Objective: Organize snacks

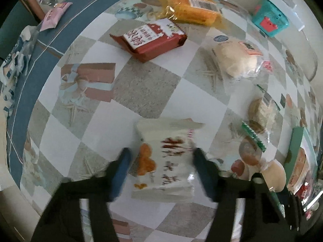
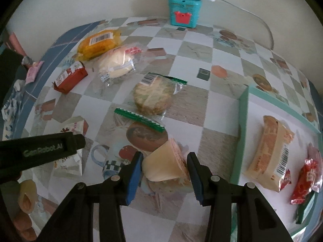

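Two risks from here. Left tongs [image 1: 161, 161] straddle the white snack packet [image 1: 165, 161] w/ orange print, which lies flat on the table [image 1: 147, 88]; the blue pads flank it and look at best just at its edges, too blurred to tell if they press. Thin, slippery film: if they lift w/o a firm pinch, packet prob slides out or crumples. Right tongs [image 2: 164, 166] are narrowed on a beige cone-shaped snack [image 2: 163, 164], tilted, gripped across its slanted sides; it could squirt out or twist on the way to the teal-rimmed tray [image 2: 243, 125]. Tray sits just right of the cone and already holds a long beige pack [image 2: 268, 153] and red wrappers, so a low carry may clip its rim. Left tongs point straight down over the packet; right ones angle steeply down. White packet is left of the cone, well apart from the tray.
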A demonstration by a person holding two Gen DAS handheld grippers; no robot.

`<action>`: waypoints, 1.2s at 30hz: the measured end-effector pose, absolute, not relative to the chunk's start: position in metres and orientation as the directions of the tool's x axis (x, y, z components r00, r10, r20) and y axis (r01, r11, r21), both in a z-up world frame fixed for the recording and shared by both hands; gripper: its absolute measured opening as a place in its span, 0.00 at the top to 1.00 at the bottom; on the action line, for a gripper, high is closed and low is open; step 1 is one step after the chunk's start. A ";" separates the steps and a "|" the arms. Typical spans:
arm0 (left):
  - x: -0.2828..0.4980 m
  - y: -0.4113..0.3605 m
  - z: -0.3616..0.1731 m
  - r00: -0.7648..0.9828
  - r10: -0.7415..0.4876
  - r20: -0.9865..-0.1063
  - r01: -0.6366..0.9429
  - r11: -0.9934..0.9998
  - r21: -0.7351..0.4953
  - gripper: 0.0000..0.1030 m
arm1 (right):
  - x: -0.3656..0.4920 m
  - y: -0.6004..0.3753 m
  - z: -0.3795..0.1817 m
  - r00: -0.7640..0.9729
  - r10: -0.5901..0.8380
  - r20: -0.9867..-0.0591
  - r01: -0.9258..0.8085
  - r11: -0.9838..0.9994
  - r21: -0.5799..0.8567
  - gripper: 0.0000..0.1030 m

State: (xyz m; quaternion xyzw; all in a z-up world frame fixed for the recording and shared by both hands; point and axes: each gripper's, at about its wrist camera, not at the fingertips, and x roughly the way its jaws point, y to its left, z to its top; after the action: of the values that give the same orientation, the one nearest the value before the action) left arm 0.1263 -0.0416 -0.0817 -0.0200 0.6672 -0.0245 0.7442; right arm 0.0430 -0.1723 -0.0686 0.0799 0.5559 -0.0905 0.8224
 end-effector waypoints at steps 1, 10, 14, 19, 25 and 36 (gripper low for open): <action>0.125 -0.045 -0.080 0.113 -0.052 -0.992 0.014 0.999 -0.051 0.48 | 0.040 -0.174 -0.067 0.368 -0.057 -0.928 0.245 0.969 0.038 0.54; 0.118 -0.045 -0.060 0.156 -0.039 -0.987 -0.006 0.999 -0.041 0.48 | 0.020 -0.184 -0.040 0.413 -0.049 -0.909 0.275 0.959 0.074 0.54; 0.114 -0.049 -0.037 0.200 -0.051 -0.978 -0.010 0.998 -0.054 0.48 | 0.013 -0.189 -0.025 0.442 -0.048 -0.896 0.283 0.955 0.088 0.54; 0.106 -0.053 -0.006 0.266 -0.075 -0.961 0.004 0.997 -0.077 0.48 | 0.001 -0.189 -0.004 0.486 -0.058 -0.872 0.276 0.957 0.090 0.54; 0.096 -0.047 0.011 0.328 -0.109 -0.939 0.032 0.994 -0.104 0.48 | -0.012 -0.191 0.018 0.533 -0.072 -0.843 0.271 0.958 0.089 0.54; 0.081 -0.061 0.043 0.405 -0.146 -0.902 0.072 0.989 -0.128 0.48 | -0.035 -0.228 0.040 0.583 -0.095 -0.807 0.333 0.934 0.131 0.54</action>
State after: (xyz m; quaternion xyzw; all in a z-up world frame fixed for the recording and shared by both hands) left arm 0.0813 -0.0606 0.0428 -0.0341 0.5413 -0.0650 0.8376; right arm -0.0352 -0.2278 0.0403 0.1352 0.4402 -0.1217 0.8793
